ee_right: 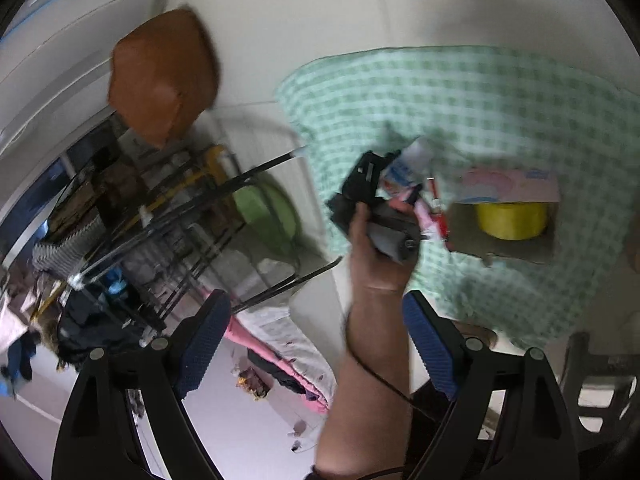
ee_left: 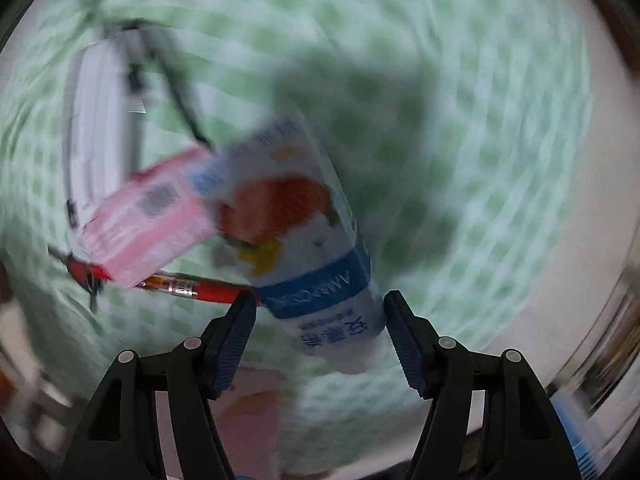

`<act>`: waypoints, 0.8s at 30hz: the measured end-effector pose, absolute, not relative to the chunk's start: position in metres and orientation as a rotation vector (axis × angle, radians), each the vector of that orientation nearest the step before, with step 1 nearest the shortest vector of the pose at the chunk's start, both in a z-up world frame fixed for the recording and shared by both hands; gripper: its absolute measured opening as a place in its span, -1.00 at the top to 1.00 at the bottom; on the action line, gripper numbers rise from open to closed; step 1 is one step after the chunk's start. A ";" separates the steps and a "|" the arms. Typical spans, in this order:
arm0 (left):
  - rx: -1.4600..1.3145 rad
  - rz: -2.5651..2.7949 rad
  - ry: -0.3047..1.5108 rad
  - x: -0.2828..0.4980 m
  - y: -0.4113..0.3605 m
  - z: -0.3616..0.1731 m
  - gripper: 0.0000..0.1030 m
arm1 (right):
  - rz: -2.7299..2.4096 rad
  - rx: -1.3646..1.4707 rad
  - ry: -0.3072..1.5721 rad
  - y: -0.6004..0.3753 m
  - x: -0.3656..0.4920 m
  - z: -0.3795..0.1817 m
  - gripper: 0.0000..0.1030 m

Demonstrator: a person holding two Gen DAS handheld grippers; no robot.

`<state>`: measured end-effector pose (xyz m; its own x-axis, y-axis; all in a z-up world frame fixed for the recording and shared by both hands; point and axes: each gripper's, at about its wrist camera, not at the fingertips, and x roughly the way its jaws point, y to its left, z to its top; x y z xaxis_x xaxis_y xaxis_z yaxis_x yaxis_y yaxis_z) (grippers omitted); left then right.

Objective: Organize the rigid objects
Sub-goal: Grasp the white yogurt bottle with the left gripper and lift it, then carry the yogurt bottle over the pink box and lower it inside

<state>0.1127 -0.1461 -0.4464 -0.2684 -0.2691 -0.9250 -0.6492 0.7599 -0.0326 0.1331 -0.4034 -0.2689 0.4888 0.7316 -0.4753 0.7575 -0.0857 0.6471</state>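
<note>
The left wrist view is blurred by motion. A white and blue carton [ee_left: 296,220] with a red and orange picture lies on the green checked tablecloth [ee_left: 480,160]. Its near end sits between the fingers of my left gripper [ee_left: 320,304], close against the right finger [ee_left: 404,340], with a gap at the left one. Touching the carton's far left side is a pink box [ee_left: 140,220], and a red pen [ee_left: 192,290] lies under both. My right gripper [ee_right: 316,300] hangs open off the table's edge with nothing between its fingers. From there I see the carton [ee_right: 400,168] small, at the left tool's tip.
A white flat object [ee_left: 100,120] with a black cable lies beyond the pink box. A cardboard box [ee_right: 508,248] holding a yellow tape roll [ee_right: 512,216] stands on the cloth. The person's forearm [ee_right: 372,340] crosses my right view. A brown seat [ee_right: 160,72] and a cluttered rack [ee_right: 140,240] stand left.
</note>
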 end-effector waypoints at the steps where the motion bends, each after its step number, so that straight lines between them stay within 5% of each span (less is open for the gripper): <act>1: -0.660 0.375 1.910 0.114 -0.153 -0.455 -0.23 | -0.054 1.835 1.248 -0.407 0.130 -0.271 -0.72; 3: -0.609 0.333 1.882 0.115 -0.158 -0.455 -0.03 | -0.088 1.863 1.223 -0.418 0.123 -0.272 -0.72; 11: -0.749 0.056 1.781 0.111 -0.144 -0.438 0.03 | -0.041 1.819 1.147 -0.431 0.133 -0.248 -0.72; 24: -0.881 -0.362 1.608 0.100 -0.098 -0.270 0.10 | -0.003 1.811 1.129 -0.405 0.149 -0.234 -0.72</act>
<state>0.1003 -0.0982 -0.2700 -0.0057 -0.7099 -0.7043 -0.3397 0.6638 -0.6663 0.1492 -0.4047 -0.2344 0.5708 0.6876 -0.4488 0.6898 -0.1051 0.7164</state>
